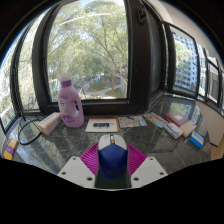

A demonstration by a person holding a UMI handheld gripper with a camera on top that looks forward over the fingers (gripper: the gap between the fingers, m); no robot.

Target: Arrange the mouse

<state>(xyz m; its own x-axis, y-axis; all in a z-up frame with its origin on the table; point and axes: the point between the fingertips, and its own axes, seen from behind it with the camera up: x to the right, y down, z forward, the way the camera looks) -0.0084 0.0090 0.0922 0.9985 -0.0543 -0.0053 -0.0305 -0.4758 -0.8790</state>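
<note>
A blue and white computer mouse [111, 156] sits between my two fingers, its white front end pointing away over the table. The pink pads [89, 156] press against both of its sides, so my gripper [111, 160] is shut on the mouse. It seems to be held a little above the glossy marbled table [75, 140]. The underside of the mouse is hidden.
A pink detergent bottle [69, 103] stands at the far left by the window. A small box [48, 123] lies to its left. A flat white card [101, 125] lies straight ahead. Several boxes and packets [175, 123] crowd the right side, with a blue item [197, 140] nearer.
</note>
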